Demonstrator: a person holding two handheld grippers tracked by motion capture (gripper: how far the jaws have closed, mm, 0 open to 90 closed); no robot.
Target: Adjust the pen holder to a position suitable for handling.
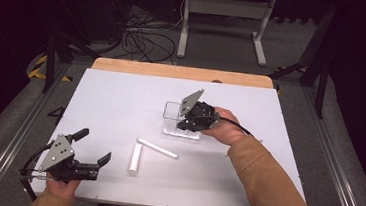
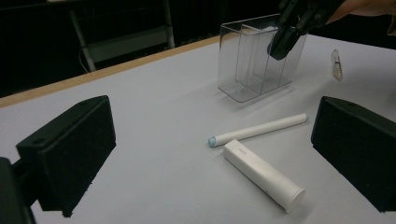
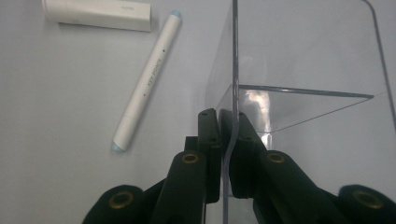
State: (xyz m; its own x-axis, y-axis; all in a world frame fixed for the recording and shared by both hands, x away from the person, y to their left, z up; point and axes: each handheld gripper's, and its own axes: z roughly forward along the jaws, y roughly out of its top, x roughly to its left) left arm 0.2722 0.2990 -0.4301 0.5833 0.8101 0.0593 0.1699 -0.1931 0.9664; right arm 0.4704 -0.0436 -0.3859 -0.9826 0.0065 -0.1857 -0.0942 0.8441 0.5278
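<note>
right tongs (image 3: 224, 122) clamped on wall of clear organiser box (image 1: 172, 113). left tongs (image 1: 94, 148) wide open, empty. white pen (image 1: 157, 148) and white tube (image 1: 135, 158) on bench (image 1: 121, 102).

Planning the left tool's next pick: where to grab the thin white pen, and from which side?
Grip the thin pen mid-barrel, from straight above, jaws across its width. It lies flat; the thicker white tube sits near one end, so the middle and far end look clearer for the open left tool.
</note>
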